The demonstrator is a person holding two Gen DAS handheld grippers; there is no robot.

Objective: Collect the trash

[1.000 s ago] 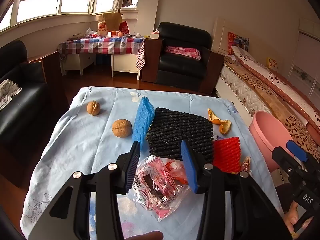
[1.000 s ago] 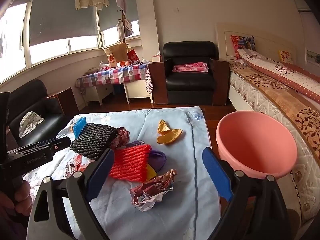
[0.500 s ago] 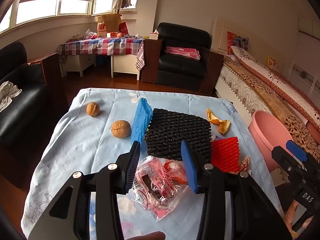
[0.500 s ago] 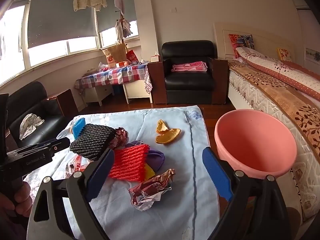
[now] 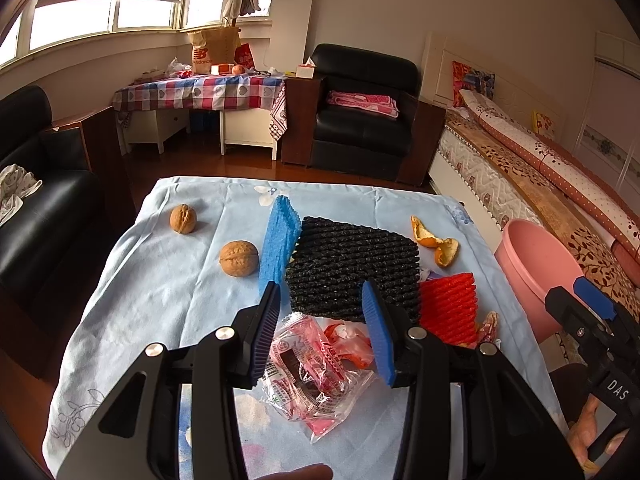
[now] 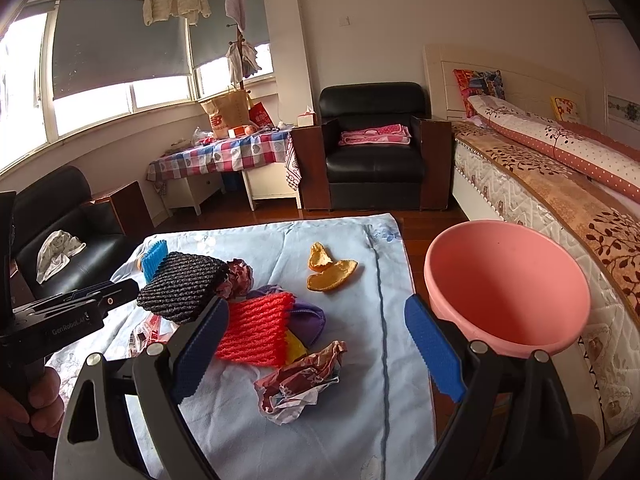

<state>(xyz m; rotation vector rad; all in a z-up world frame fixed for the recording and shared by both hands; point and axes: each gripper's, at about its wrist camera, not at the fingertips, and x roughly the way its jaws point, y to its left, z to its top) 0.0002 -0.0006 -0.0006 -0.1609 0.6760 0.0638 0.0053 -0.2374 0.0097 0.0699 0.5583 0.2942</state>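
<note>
Trash lies on a table with a light blue cloth [image 5: 160, 288]. My left gripper [image 5: 326, 336] is open, its jaws either side of a clear red-printed plastic wrapper [image 5: 320, 368] just below. Beyond it lie a black foam net [image 5: 352, 264], a blue foam net [image 5: 280, 236], a red foam net [image 5: 448, 304] and orange peel [image 5: 434, 240]. My right gripper [image 6: 320, 352] is open and empty above a crumpled red-white wrapper [image 6: 300, 380]. The red foam net [image 6: 256, 332], orange peel [image 6: 330, 270] and a pink bin [image 6: 504, 288] beside the table show there.
Two walnuts [image 5: 238, 258] [image 5: 183, 219] lie on the cloth's left side. A purple and yellow scrap [image 6: 308, 320] lies under the red net. A bed [image 6: 560, 184] stands right of the bin; black armchair [image 5: 360, 120] and checked table [image 5: 200, 92] behind.
Both views have crept slightly forward and down over the table. The left gripper's jaws stay open around the plastic wrapper; nothing has been taken hold of.
</note>
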